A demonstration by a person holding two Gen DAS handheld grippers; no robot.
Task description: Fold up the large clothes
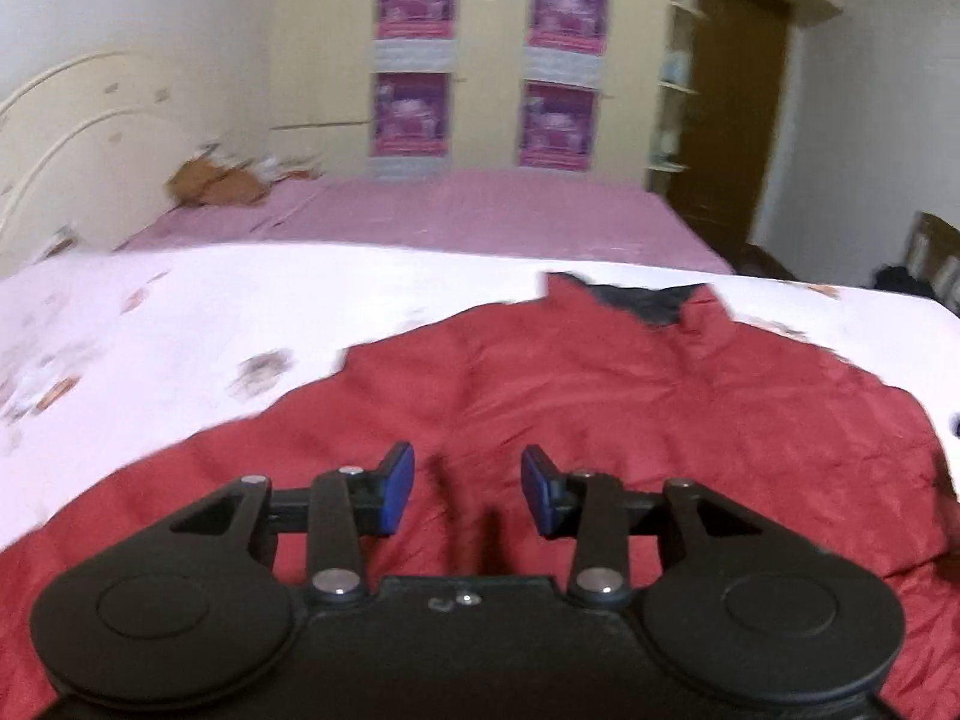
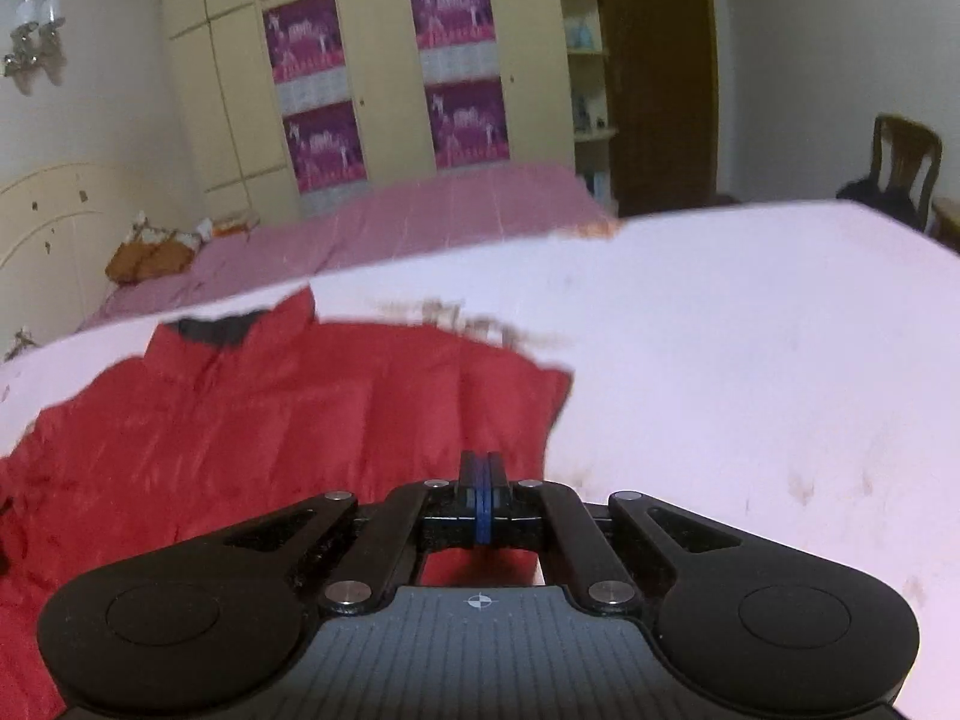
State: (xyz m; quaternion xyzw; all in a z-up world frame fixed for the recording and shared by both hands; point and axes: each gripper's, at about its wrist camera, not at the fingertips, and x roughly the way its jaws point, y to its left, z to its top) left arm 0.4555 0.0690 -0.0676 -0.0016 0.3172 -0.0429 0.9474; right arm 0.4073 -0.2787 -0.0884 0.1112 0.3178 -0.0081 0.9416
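Observation:
A red padded jacket [image 1: 600, 414] with a dark collar lining [image 1: 654, 300] lies spread on a white floral sheet [image 1: 180, 312]. It also shows in the right wrist view [image 2: 270, 414], collar away from me. My left gripper [image 1: 468, 489] hovers over the jacket's middle with its blue pads [image 1: 399, 489] apart and nothing between them. My right gripper [image 2: 480, 495] is above the jacket's right edge, its blue pads pressed together; no cloth shows between them.
Beyond the white sheet [image 2: 750, 360] lies a bed with a pink cover [image 1: 480, 216] and brown items [image 1: 216, 183] near the headboard. A wardrobe with purple posters [image 2: 456, 66] stands behind. A door [image 1: 732, 114] and a chair [image 2: 900, 162] are at right.

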